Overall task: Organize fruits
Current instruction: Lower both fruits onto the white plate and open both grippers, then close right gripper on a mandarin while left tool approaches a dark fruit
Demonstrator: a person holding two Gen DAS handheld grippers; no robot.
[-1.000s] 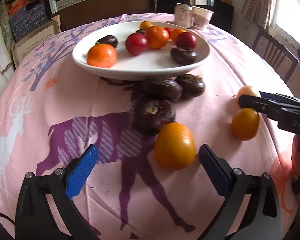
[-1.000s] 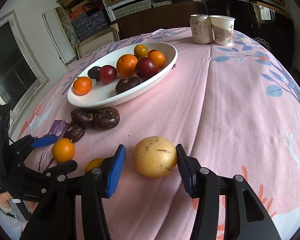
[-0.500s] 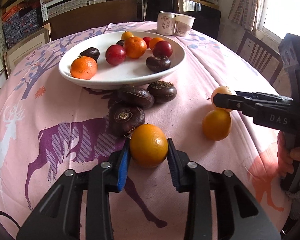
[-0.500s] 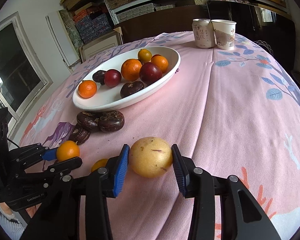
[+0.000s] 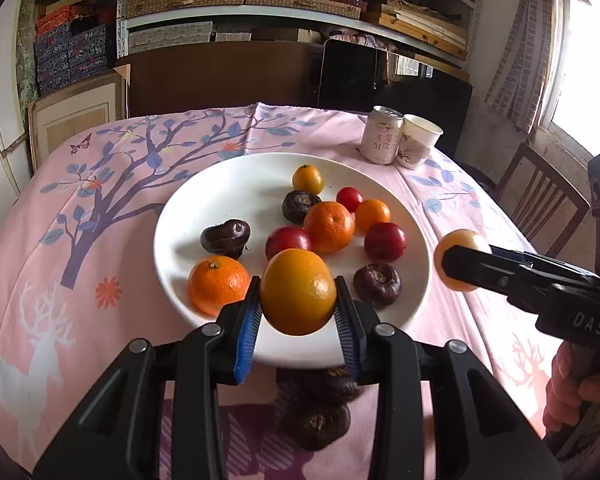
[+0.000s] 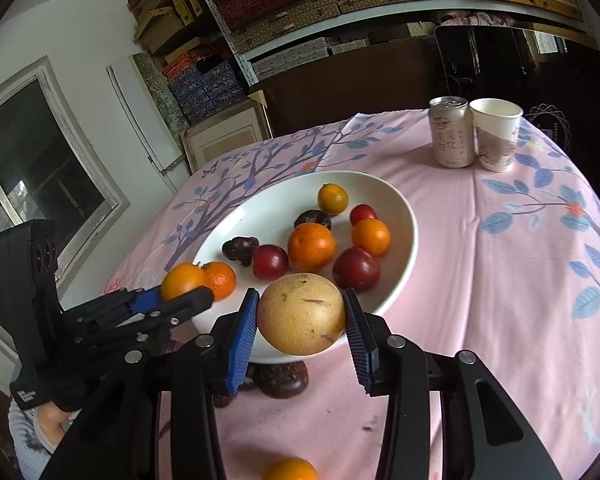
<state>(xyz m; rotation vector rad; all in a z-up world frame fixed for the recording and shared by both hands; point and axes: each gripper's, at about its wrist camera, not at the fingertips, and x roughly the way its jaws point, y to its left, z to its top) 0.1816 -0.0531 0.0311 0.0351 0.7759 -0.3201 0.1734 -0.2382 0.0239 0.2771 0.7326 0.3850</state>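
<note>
My left gripper (image 5: 297, 312) is shut on an orange fruit (image 5: 298, 291) and holds it above the near rim of the white plate (image 5: 204, 200). My right gripper (image 6: 300, 326) is shut on a yellow-brown round fruit (image 6: 301, 313), held above the plate's (image 6: 404, 240) near edge; that fruit also shows in the left wrist view (image 5: 460, 244). The plate holds several oranges, red plums and dark water chestnuts. Dark chestnuts (image 5: 316, 416) lie on the cloth below the plate. A small orange fruit (image 6: 290, 470) lies on the cloth near me.
A drink can (image 5: 381, 135) and a paper cup (image 5: 418, 142) stand at the far right of the pink tablecloth. A wooden chair (image 5: 540, 200) stands to the right of the table. Shelves with boxes fill the back wall.
Both grippers closed on their fruits, lifted them off the cloth and carried them forward over the plate's near edge.
</note>
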